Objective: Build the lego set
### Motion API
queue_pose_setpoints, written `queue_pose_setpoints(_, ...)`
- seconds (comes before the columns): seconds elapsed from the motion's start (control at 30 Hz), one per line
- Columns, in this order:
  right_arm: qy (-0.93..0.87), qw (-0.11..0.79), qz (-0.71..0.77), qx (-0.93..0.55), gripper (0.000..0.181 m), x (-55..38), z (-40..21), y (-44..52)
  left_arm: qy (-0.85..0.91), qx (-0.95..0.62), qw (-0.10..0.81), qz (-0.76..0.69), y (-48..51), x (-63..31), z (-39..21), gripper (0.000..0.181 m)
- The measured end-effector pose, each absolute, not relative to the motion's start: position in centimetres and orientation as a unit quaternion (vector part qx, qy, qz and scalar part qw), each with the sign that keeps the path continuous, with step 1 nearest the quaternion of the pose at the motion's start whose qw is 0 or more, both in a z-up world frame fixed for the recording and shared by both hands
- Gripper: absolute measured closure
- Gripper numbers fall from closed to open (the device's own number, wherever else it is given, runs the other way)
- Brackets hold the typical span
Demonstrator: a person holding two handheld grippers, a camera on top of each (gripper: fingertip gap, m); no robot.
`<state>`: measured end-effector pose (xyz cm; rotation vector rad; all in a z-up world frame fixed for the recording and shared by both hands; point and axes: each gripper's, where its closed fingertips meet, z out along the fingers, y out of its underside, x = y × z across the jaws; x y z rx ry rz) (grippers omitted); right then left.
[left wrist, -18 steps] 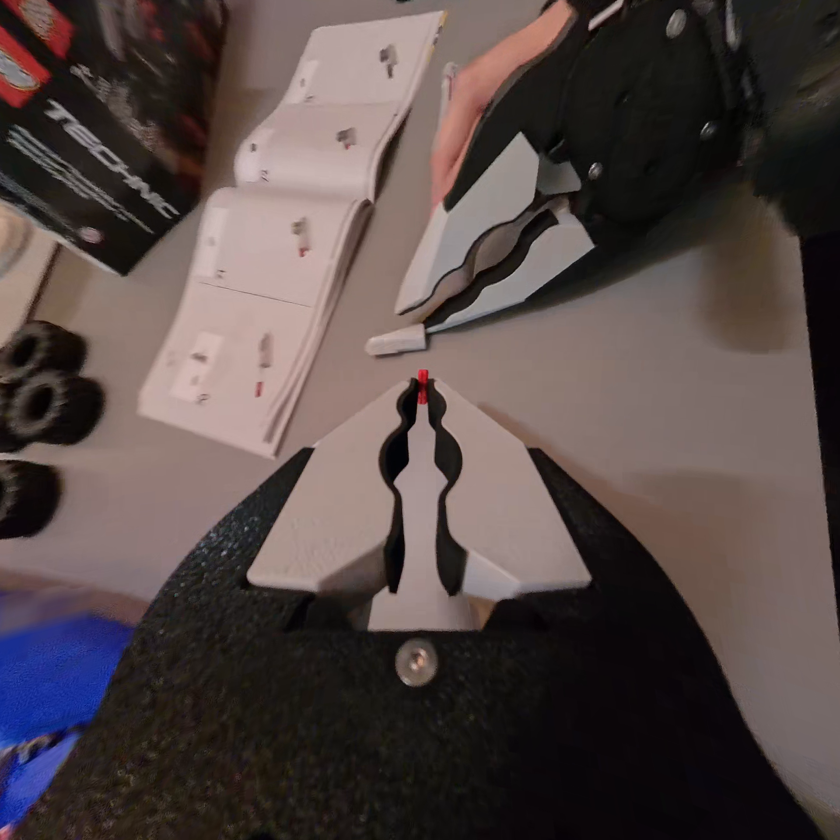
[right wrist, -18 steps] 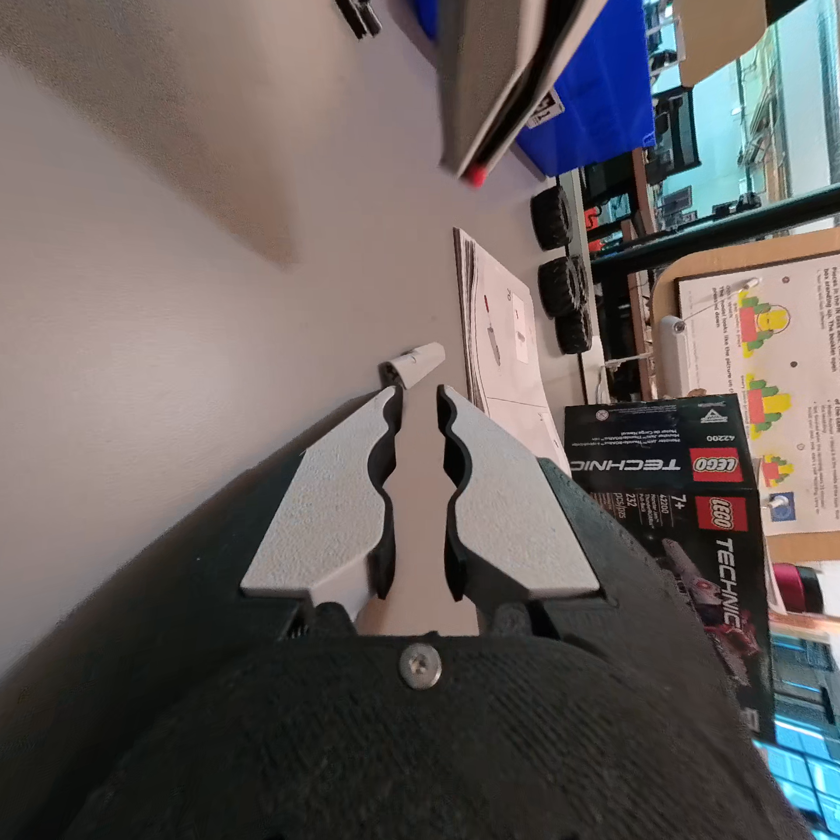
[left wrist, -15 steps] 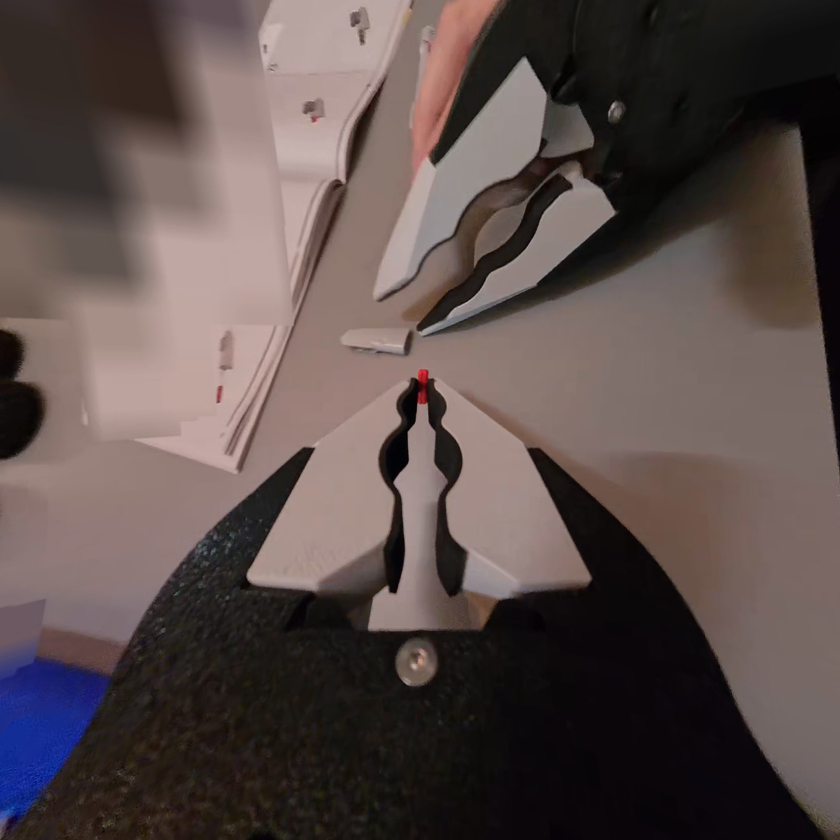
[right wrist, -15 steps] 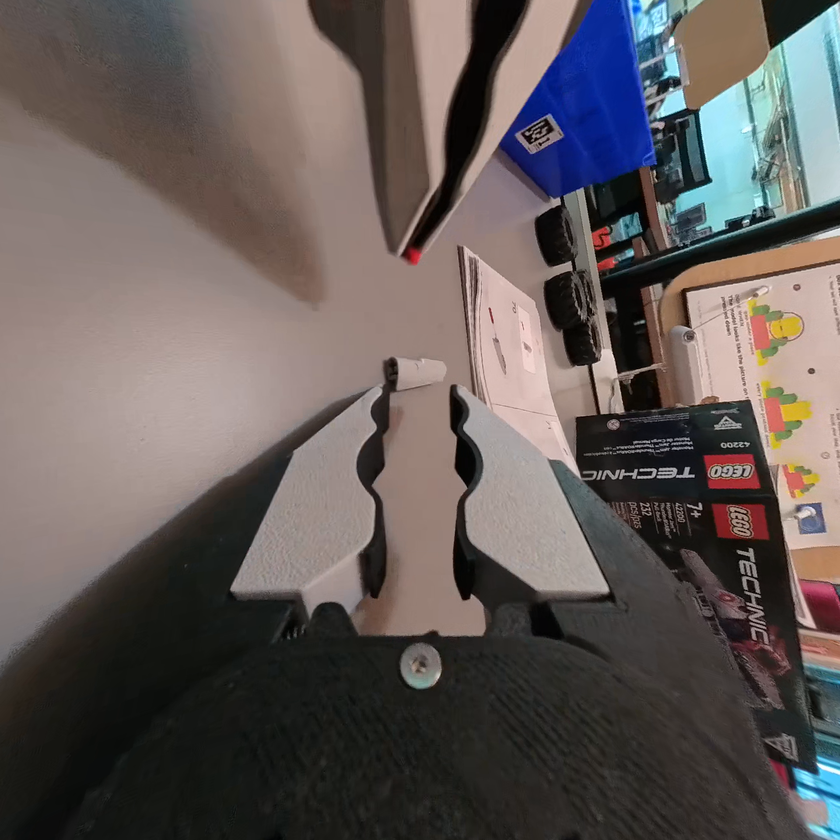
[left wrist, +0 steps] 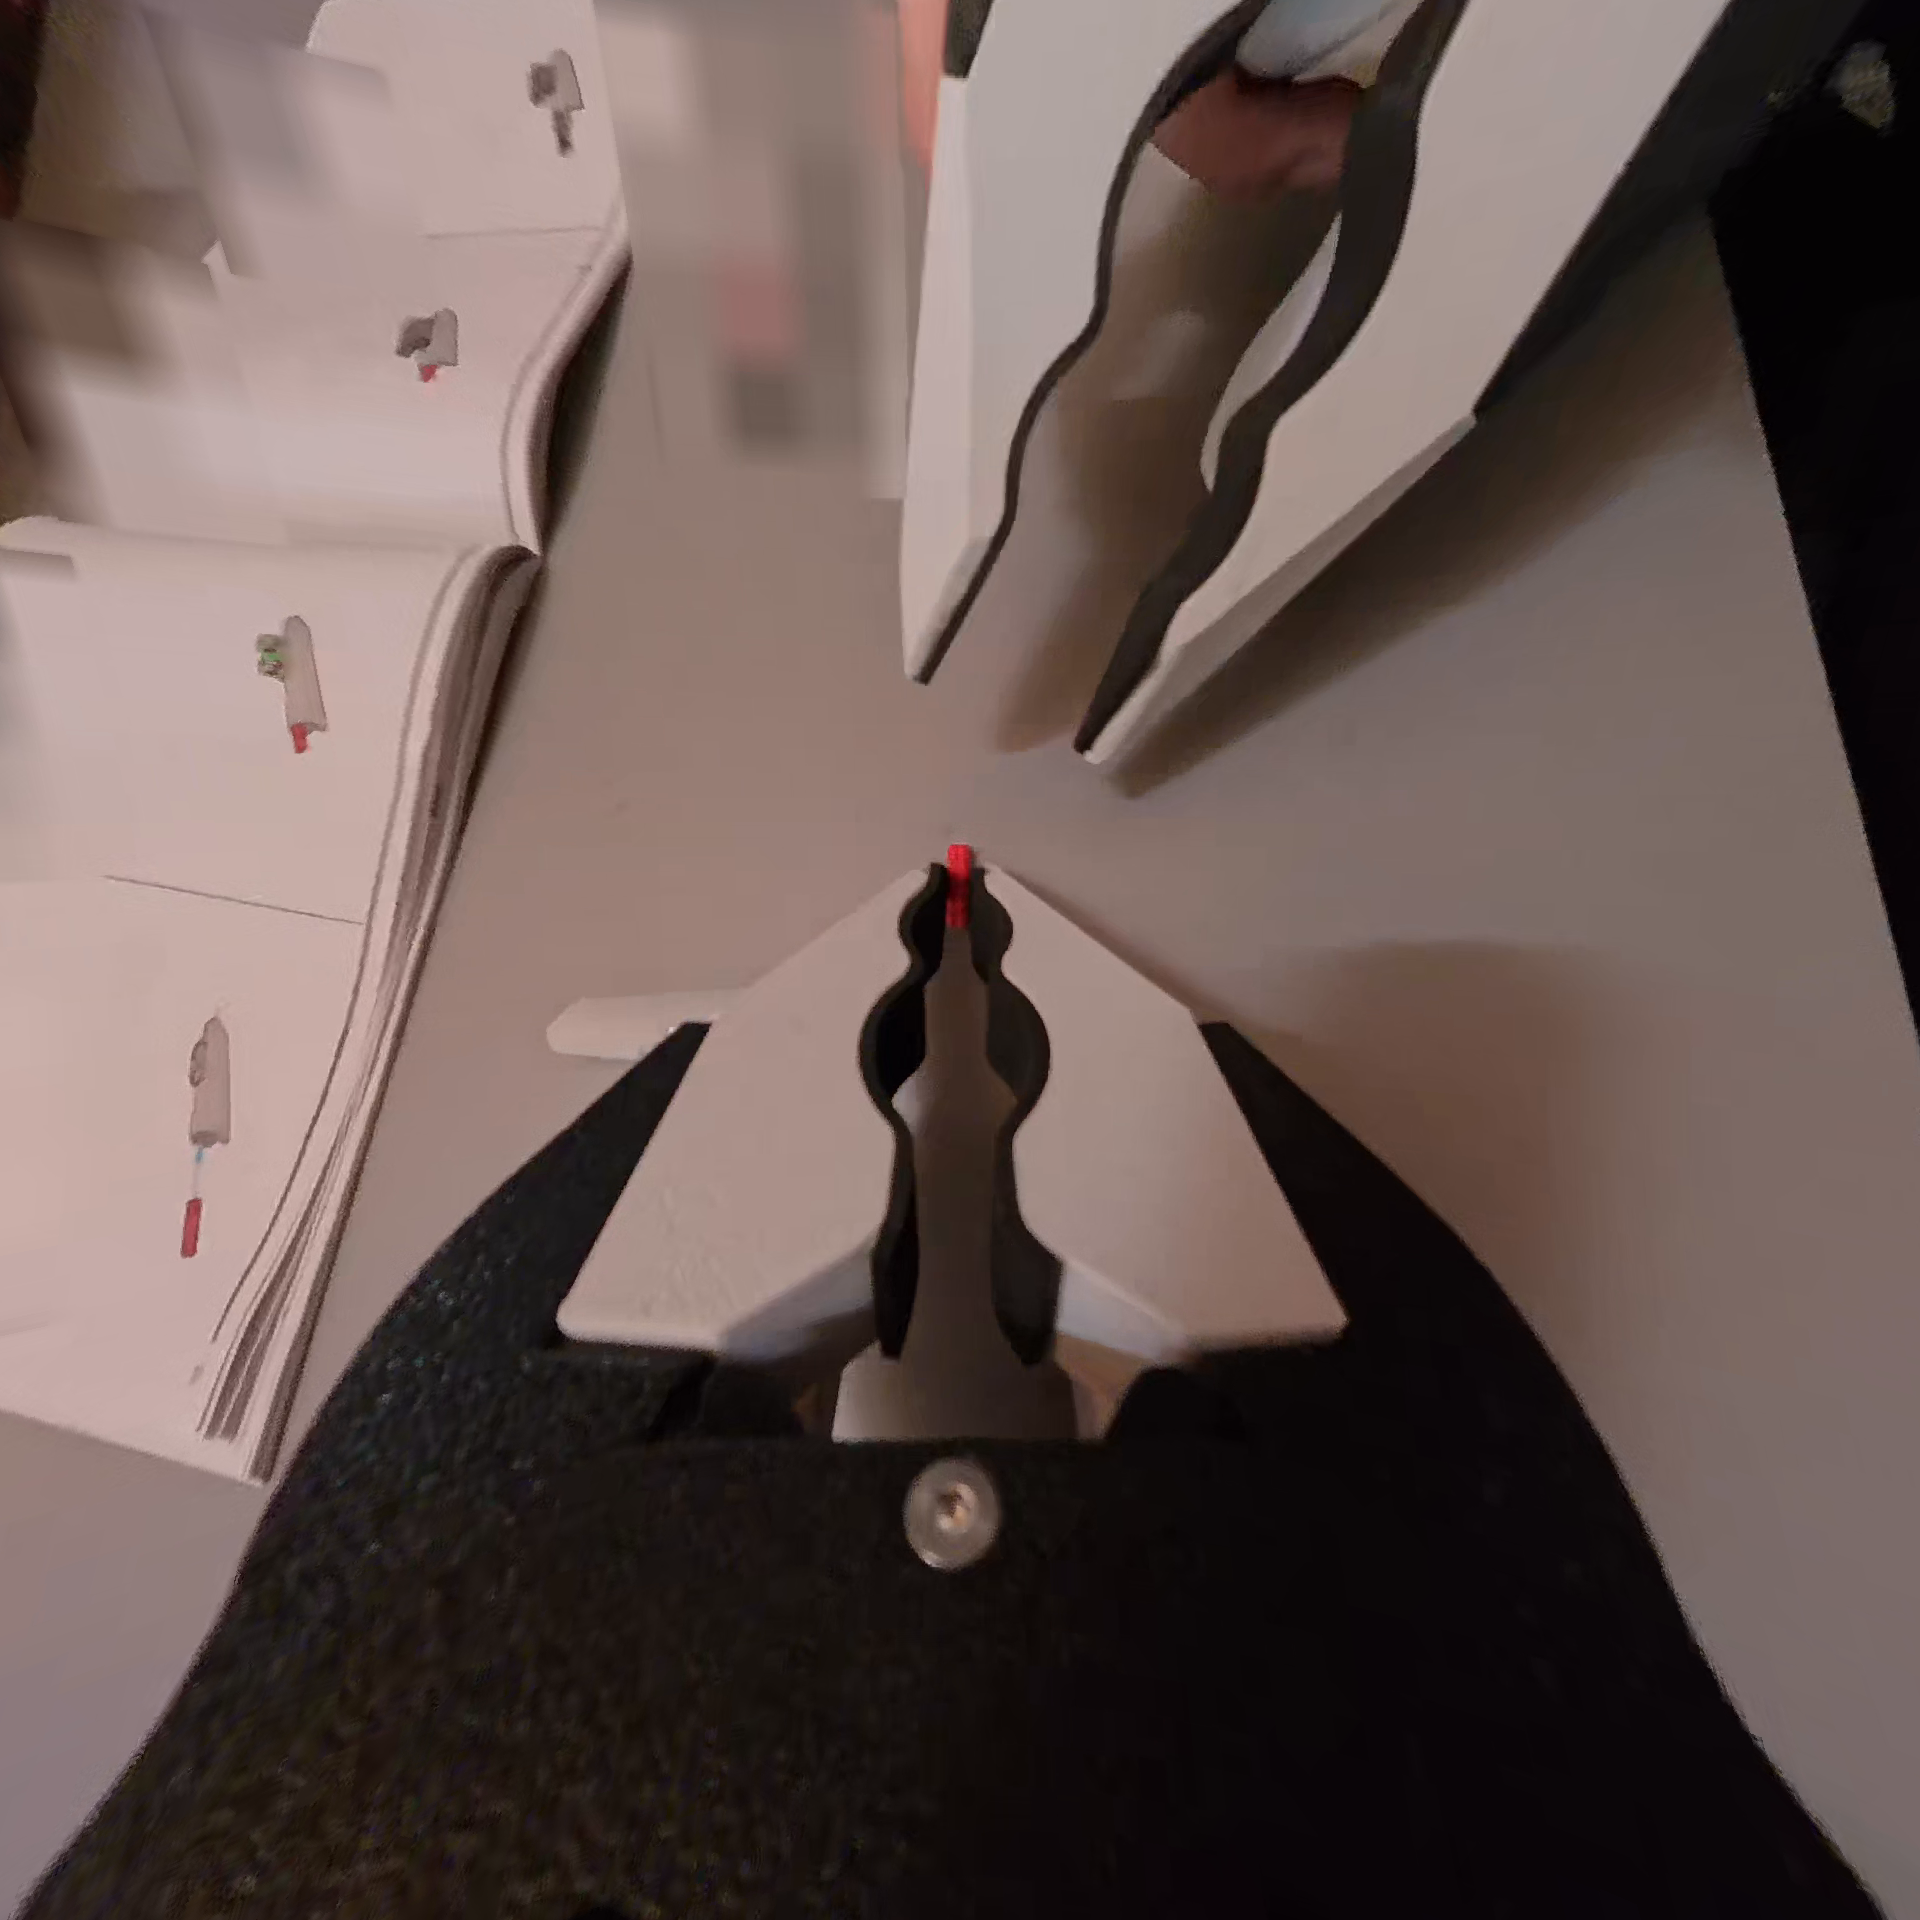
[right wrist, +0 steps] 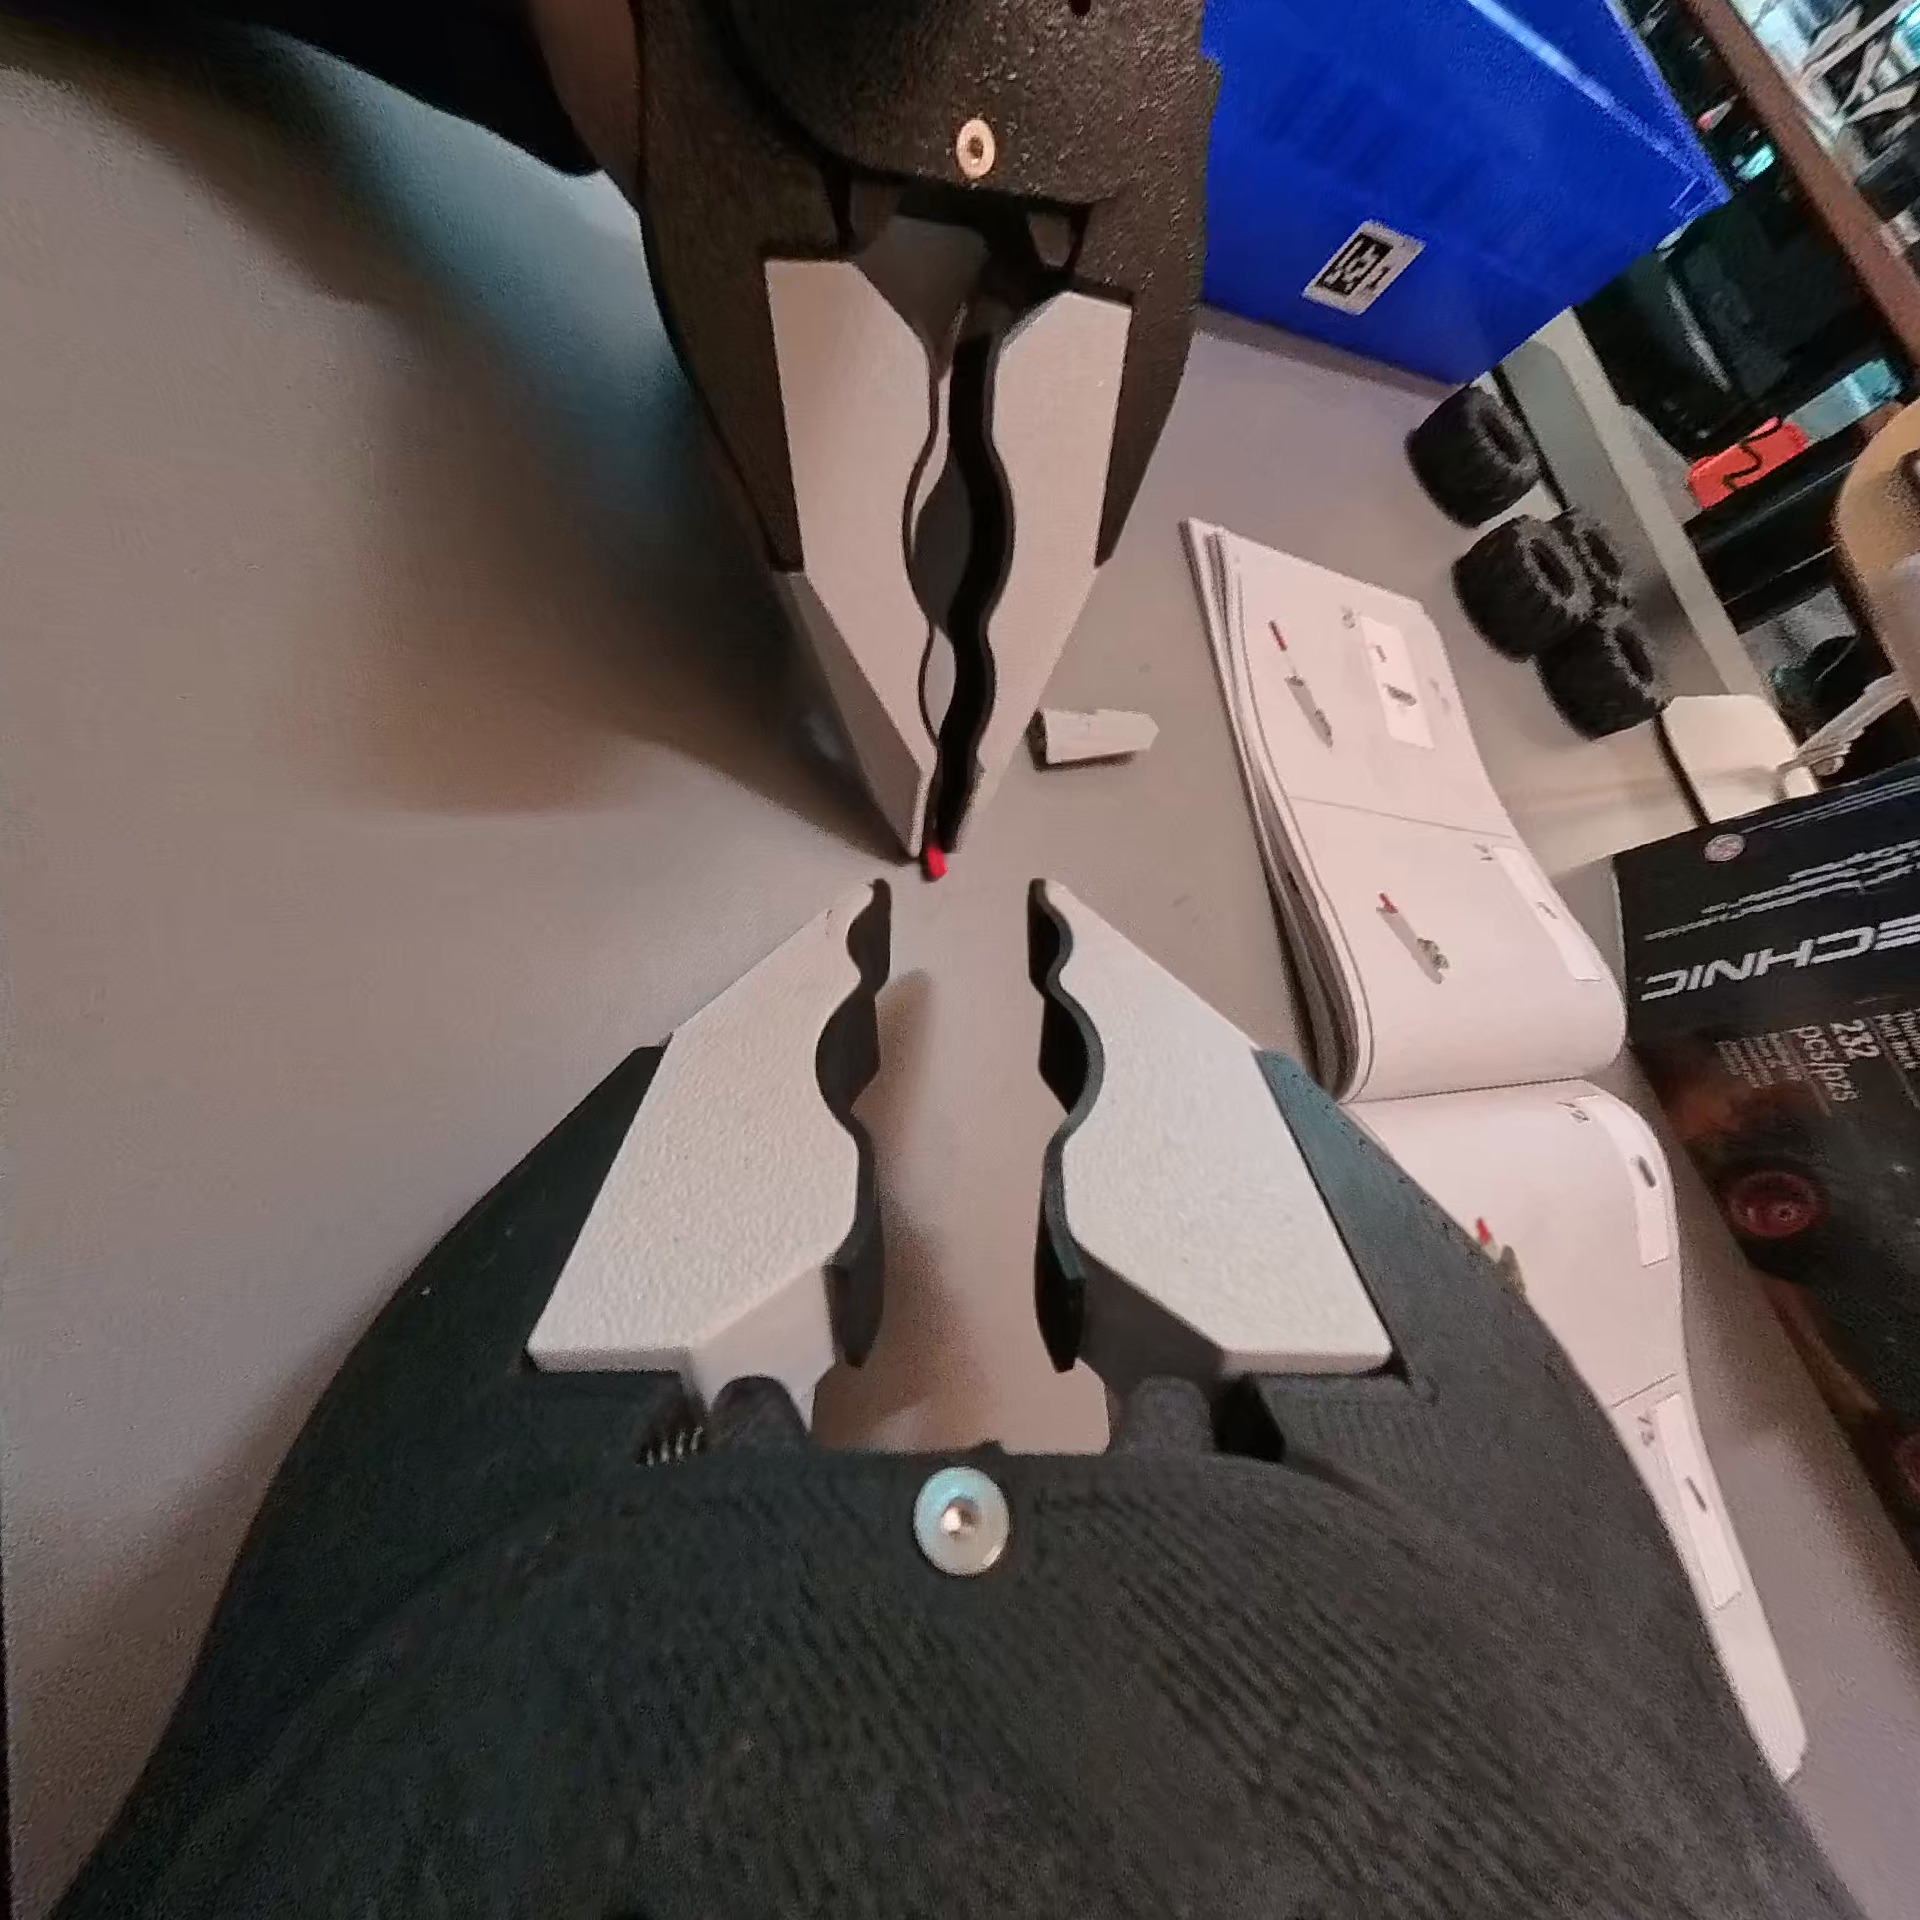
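While pinched in left hand-held gripper [left wrist: 958,883] | red pin [left wrist: 957,896] axis along fingers, pointing forward

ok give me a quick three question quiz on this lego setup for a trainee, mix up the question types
1. True or false: the left gripper is shut on a small red pin.
2. Multiple choice: where is the pale grey piece in the right wrist view?
A. Clamped in the right gripper
B. Lying on the table between the left gripper and the instruction booklet
C. On top of the blue bin
3. Fill in: the right gripper's jaws are ____, with nothing between them.

Key: 1 true; 2 B; 3 open
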<state>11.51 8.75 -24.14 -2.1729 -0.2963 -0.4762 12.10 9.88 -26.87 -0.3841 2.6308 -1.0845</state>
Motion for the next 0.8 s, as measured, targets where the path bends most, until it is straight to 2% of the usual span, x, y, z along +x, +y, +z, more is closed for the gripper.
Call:
queue_pose_setpoints(0.1, -0.117, 0.427, -0.185, -0.877, 0.161, 11.5, -24.7, 8.8, 0.906, -0.133, 0.139, -0.377, 10.0, 12.2, -26.9, 0.178)
queue_pose_setpoints(0.17, -0.113, 0.429, -0.18, -0.878, 0.167, 11.6, -24.8, 8.9, 0.902, -0.137, 0.129, -0.389, 10.2, 11.9, -26.6, 0.168)
queue_pose_setpoints(0.3, -0.119, 0.432, -0.183, -0.875, 0.168, 11.6, -24.8, 9.5, 0.888, -0.131, 0.13, -0.42, 12.0, 11.7, -24.3, 0.164)
queue_pose_setpoints(0.5, -0.132, 0.408, -0.186, -0.884, 0.167, 12.2, -25.5, 10.3, 0.94, -0.046, 0.17, -0.292, 16.1, 14.3, -25.0, 0.153)
queue_pose_setpoints(0.7, -0.113, 0.402, -0.146, -0.897, 0.162, 12.8, -26.2, 10.5, 0.958, 0.071, 0.146, -0.235, 16.5, 16.5, -25.7, 0.153)
queue_pose_setpoints(0.8, -0.105, 0.405, -0.152, -0.895, 0.161, 12.9, -26.2, 10.6, 0.956, 0.089, 0.103, -0.26, 15.5, 16.3, -26.0, 0.16)
